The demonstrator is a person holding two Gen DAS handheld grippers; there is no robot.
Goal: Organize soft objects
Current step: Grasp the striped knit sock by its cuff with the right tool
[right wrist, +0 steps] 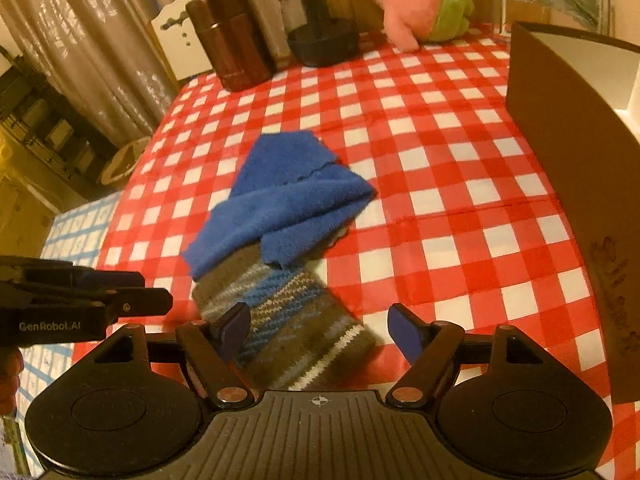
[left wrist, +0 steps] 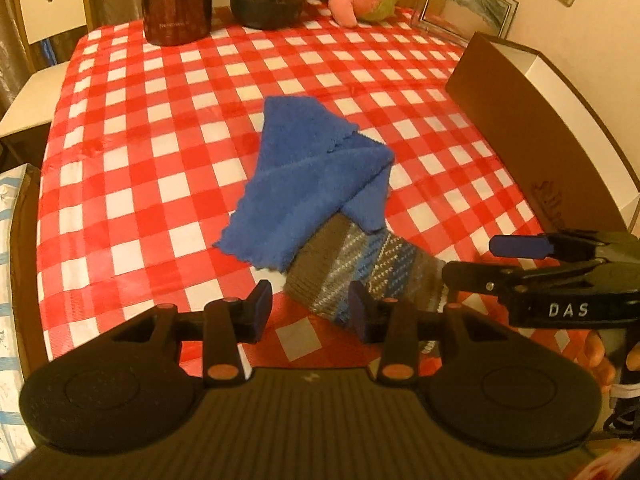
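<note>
A: Right hand-held gripper (right wrist: 320,330) — jaws wide apart, nothing held. Striped sock (right wrist: 280,320) lies between the pads, left pad over its edge, right pad on bare cloth beside it. No squeeze that I can see.

B: Left hand-held gripper (left wrist: 310,312)?

A: About half open, empty. Hangs just over the near end of the same sock (left wrist: 372,268); right pad overlaps the knit in the picture, left pad over the checked tablecloth (left wrist: 160,160). Contact, can't tell.

B: Where's the task stuff?

A: Sock lies flat near the front middle of the desk. Blue fleece cloth (right wrist: 280,200) is folded over its far end, so it's pinned under. Pink plush toy (right wrist: 420,0) sits at the back edge, well apart. Brown box (right wrist: 560,160), open top, stands on the right side, probably the bin for the soft things.

B: Why both grippers at the near end?

A: My guess: that's the only uncovered part of the sock. One can grab it, the other can hold or lift the cloth.

B: Clutter?

A: Brown canister (right wrist: 236,40) and dark jar (right wrist: 320,20) at the back, out of the way.
</note>
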